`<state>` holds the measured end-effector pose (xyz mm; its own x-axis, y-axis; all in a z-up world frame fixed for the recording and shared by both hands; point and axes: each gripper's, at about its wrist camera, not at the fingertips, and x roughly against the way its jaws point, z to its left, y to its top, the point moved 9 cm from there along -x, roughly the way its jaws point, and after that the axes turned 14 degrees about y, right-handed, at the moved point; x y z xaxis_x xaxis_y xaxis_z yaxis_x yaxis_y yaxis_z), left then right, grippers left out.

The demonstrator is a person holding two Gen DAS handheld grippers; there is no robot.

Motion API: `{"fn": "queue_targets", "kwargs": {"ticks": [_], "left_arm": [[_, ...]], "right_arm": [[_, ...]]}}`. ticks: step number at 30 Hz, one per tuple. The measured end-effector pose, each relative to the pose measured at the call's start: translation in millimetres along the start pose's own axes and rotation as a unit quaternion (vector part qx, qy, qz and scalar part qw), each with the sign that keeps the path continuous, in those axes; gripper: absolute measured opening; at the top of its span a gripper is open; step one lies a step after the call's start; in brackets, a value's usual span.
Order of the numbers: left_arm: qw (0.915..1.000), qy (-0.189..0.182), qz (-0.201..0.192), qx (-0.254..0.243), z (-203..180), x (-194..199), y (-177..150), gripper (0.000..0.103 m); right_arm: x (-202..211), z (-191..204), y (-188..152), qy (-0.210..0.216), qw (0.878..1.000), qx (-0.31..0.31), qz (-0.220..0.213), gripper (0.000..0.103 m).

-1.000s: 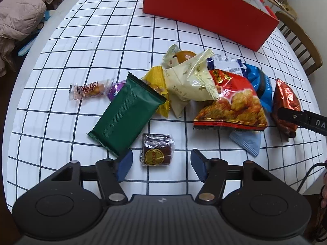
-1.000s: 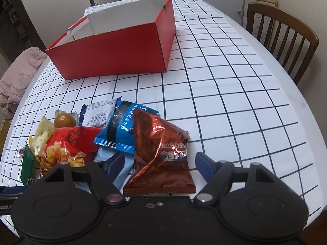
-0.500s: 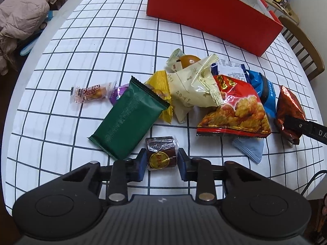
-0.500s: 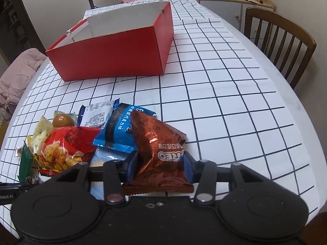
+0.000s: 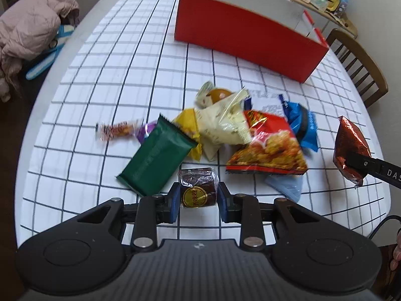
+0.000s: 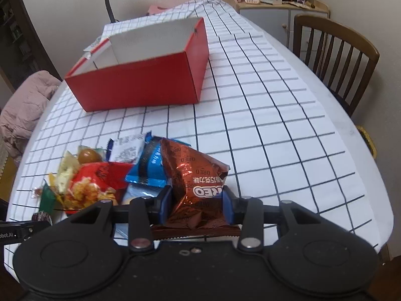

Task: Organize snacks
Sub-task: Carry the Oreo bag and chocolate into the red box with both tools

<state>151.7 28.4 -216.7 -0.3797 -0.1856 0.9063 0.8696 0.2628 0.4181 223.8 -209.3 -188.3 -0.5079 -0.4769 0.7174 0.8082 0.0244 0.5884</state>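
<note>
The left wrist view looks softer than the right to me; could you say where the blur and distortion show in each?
Left wrist view: motion blur smears the snack pile and red box, while the tool and its brown cake stay sharp. Right wrist view: sharper, with the Oreo bag readable. Both views: fisheye bends the tablecloth grid.

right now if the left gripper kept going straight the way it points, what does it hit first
Probably the green packet, just beyond the wrapped brown cake that the left gripper holds in its jaws; depth is unclear, and it might pass beside it to the checked tablecloth.
</note>
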Motion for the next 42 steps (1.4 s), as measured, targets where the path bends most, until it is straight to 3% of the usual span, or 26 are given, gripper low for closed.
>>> {"fn": "queue_targets", "kwargs": {"ticks": [10,21,34,42], "left_arm": [[0.9987,-0.017,-0.048,-0.004,-6,44,33,0.030],[0.9950,-0.023,-0.096,-0.017,-27,67,107,0.030],[0.9898,0.001,-0.139,-0.030,-59,55,216,0.030],[0.9909,0.015,-0.128,-0.040,-81,13,274,0.030]], "right_arm": [[30,22,37,0.022,0.998,0.036,-0.038,0.041],[31,45,111,0.043,0.992,0.092,-0.068,0.040],[-15,55,196,0.042,0.985,0.146,-0.081,0.040],[-75,50,226,0.043,0.985,0.163,-0.041,0.040]]}}
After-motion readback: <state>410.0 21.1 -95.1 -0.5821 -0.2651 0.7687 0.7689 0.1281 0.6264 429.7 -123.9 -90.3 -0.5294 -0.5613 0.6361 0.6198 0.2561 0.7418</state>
